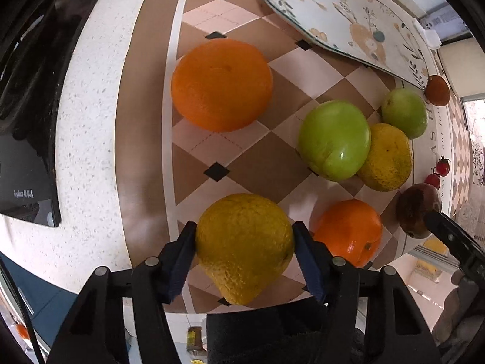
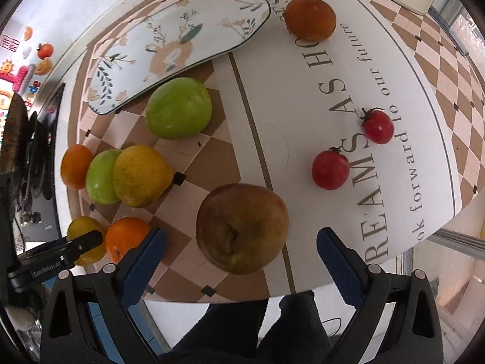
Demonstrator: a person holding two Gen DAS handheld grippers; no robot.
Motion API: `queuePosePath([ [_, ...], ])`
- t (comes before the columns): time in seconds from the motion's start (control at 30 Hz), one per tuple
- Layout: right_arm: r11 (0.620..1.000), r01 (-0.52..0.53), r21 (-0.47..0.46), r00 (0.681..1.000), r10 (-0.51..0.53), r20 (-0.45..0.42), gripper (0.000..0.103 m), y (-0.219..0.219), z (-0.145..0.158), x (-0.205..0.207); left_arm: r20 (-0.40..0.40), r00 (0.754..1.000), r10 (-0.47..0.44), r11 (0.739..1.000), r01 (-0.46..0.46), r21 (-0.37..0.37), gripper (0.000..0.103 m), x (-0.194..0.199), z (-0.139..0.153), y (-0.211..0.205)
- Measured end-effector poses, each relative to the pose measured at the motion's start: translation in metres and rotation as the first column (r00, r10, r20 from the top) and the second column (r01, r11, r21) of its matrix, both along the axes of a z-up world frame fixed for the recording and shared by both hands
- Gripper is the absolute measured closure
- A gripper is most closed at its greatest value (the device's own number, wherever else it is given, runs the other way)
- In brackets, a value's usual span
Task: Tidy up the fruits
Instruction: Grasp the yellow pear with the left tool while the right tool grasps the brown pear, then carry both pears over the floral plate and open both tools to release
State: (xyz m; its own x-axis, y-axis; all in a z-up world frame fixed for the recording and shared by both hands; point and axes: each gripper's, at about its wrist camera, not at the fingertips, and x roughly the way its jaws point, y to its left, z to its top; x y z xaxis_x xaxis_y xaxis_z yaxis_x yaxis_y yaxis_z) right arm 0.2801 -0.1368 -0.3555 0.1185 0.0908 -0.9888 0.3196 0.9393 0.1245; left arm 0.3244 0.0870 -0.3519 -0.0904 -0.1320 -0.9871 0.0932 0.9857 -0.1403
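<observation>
My left gripper (image 1: 244, 244) is shut on a yellow citrus fruit (image 1: 244, 247) just above the checkered mat. A big orange (image 1: 221, 85) lies ahead; a green apple (image 1: 333, 139), another yellow citrus (image 1: 386, 157), a smaller green apple (image 1: 404, 116) and a small orange (image 1: 348, 230) lie to the right. My right gripper (image 2: 241, 247) is open around a brownish apple (image 2: 242, 227), fingers apart from it. The same brown apple shows in the left wrist view (image 1: 416, 210). Two red tomatoes (image 2: 330, 170) (image 2: 377, 127) and a dark orange fruit (image 2: 309, 18) lie on the white part of the mat.
A floral oval plate (image 2: 182, 48) lies at the far side of the mat, also in the left wrist view (image 1: 342, 15). A black appliance (image 1: 27, 166) stands at the left on the speckled counter (image 1: 88, 151). The table edge runs close below both grippers.
</observation>
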Motion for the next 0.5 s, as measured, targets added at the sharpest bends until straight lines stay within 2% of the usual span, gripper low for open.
queuePosePath([
  [0.07, 1.000, 0.001, -0.006, 1.000, -0.001, -0.010, 0.008, -0.001, -0.006, 0.003, 0.017, 1.000, -0.019, 1.000, 0.019, 0.010, 0.042, 0.002, 0.000, -0.003],
  [0.17, 1.000, -0.004, -0.002, 1.000, 0.004, -0.028, 0.020, -0.001, -0.016, 0.007, 0.017, 0.999, -0.041, 0.999, 0.041, 0.016, 0.042, 0.008, -0.004, -0.011],
  [0.33, 0.999, 0.002, 0.034, 1.000, -0.001, -0.029, 0.034, -0.001, -0.027, 0.013, 0.008, 0.999, -0.052, 0.999, 0.052, -0.001, 0.043, 0.013, -0.015, -0.013],
  [0.5, 1.000, -0.026, -0.007, 0.999, 0.026, -0.026, 0.035, 0.004, -0.025, 0.014, 0.016, 0.999, -0.046, 0.999, 0.046, -0.007, 0.043, 0.018, -0.021, -0.008],
])
